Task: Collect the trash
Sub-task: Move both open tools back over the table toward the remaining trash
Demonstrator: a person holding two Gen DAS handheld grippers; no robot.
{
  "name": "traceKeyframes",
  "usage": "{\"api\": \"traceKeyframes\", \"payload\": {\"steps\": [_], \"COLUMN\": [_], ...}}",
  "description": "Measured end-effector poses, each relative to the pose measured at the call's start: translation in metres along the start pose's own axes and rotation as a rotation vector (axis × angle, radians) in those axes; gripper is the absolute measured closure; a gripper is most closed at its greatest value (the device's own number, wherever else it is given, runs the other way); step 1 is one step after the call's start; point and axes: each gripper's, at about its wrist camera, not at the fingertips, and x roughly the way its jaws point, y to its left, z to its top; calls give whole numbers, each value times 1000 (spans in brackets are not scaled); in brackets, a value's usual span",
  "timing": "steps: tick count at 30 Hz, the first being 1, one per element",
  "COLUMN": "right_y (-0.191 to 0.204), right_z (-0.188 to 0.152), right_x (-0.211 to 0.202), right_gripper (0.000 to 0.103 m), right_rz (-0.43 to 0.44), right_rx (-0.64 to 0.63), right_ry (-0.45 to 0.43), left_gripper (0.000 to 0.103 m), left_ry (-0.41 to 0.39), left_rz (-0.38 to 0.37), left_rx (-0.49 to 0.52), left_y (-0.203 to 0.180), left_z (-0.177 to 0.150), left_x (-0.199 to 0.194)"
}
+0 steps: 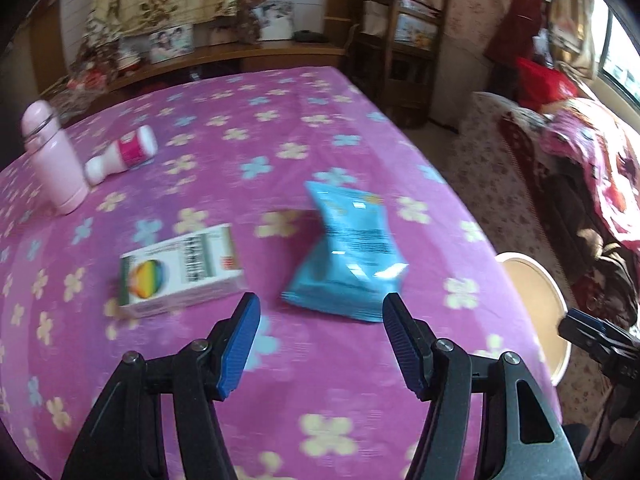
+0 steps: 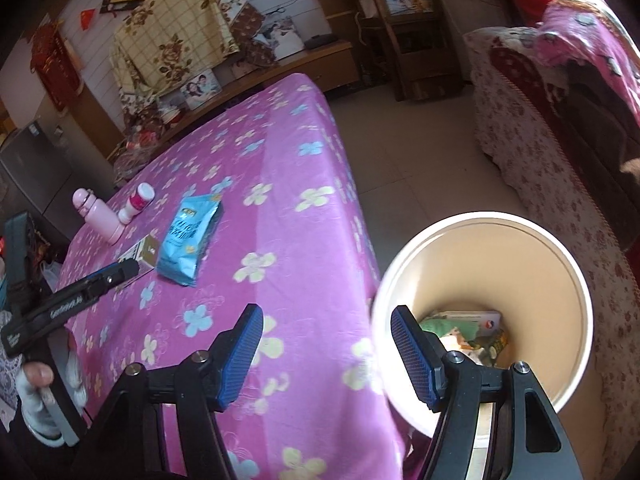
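Note:
A crumpled blue snack bag [image 1: 352,252] lies on the purple flowered tablecloth [image 1: 248,140], just ahead of my open, empty left gripper [image 1: 320,312]. A white box with a rainbow logo [image 1: 180,270] lies left of the bag. The bag [image 2: 190,234] and box [image 2: 142,254] also show in the right wrist view, with the left gripper [image 2: 120,272] reaching over them. My right gripper [image 2: 326,322] is open and empty, hovering at the table's edge beside a white bin [image 2: 576,280] that holds several pieces of packaging [image 2: 468,332].
A pink flask [image 1: 52,160] stands upright at the table's left; a pink-and-white bottle [image 1: 122,154] lies on its side beside it. The bin [image 1: 536,300] sits on the floor right of the table. A flowered sofa [image 2: 540,140] and wooden shelves [image 1: 404,48] stand beyond.

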Motion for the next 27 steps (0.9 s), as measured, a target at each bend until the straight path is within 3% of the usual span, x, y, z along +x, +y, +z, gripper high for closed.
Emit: {"api": "traceKeyframes", "payload": {"steps": [18, 22, 27], "right_y": [49, 55, 62], "right_z": [0, -1, 0], "right_x": [30, 35, 41], "right_gripper": [33, 33, 33], "right_rz": [40, 51, 60], "right_rx": [-72, -79, -88], "right_ry": [60, 73, 87], "left_gripper": [39, 39, 39], "left_ry": [14, 50, 85], "left_rz": [272, 331, 303], "left_rx": [-135, -171, -136], "left_y": [144, 170, 169], "left_z": [42, 49, 35], "left_x": [38, 57, 63]}}
